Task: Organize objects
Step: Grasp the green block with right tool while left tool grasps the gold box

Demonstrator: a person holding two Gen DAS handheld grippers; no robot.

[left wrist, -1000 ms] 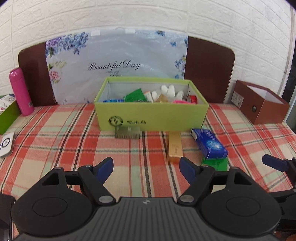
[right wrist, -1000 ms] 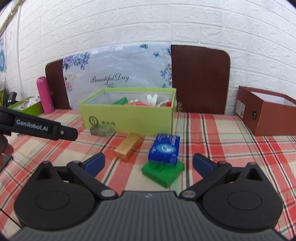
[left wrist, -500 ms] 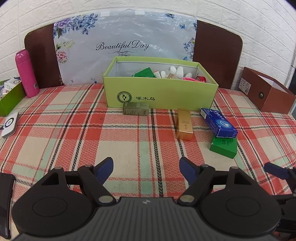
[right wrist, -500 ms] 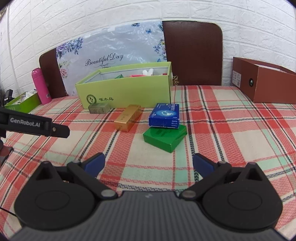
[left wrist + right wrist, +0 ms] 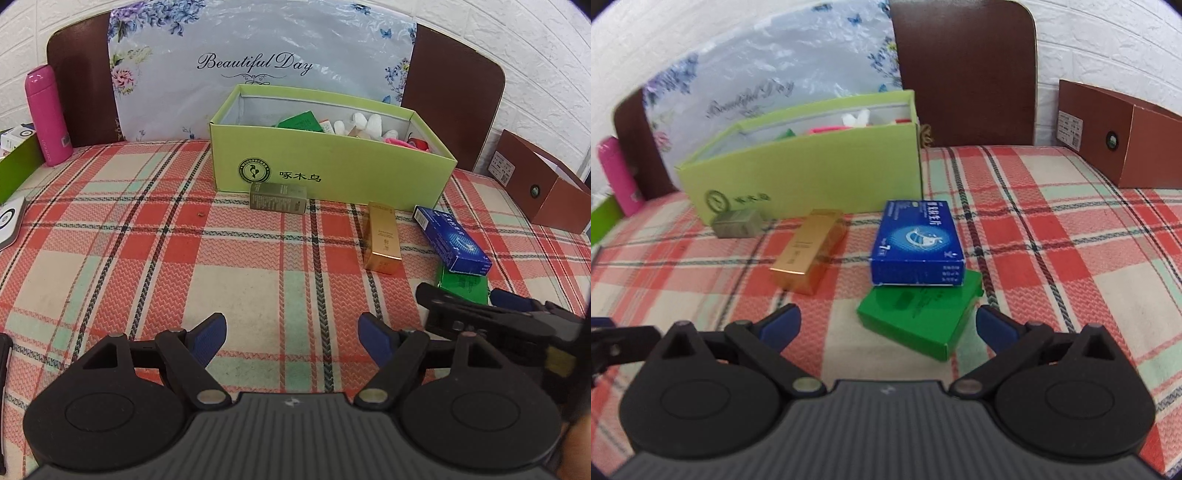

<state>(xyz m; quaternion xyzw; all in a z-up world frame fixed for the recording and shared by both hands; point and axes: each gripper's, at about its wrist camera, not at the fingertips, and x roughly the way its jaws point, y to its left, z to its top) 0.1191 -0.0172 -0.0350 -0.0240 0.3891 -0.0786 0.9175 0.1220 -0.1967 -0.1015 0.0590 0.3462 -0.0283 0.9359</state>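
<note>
A woven plaid cloth (image 5: 155, 236) with a rough, matt weave covers the surface. The gold box (image 5: 807, 254) looks metallic and glossy, the blue box (image 5: 918, 243) smooth printed card, the green storage box (image 5: 332, 162) matt cardboard, the pink bottle (image 5: 46, 114) smooth.

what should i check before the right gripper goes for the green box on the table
1. right gripper open: ok, its jaws stand wide apart with nothing between them.
2. Lined up with the green box: ok, the box lies just ahead between the fingertips.
3. Green box free to lift: not ok, the blue box rests on its far part and may slide off.
4. Neighbours apart: ok, the gold box lies to the left, not touching the stack.
5. left gripper out of the way: ok, open and empty over bare cloth, beside the right one.
6. Room in the light green bin: cannot tell, only part of its inside shows.
</note>
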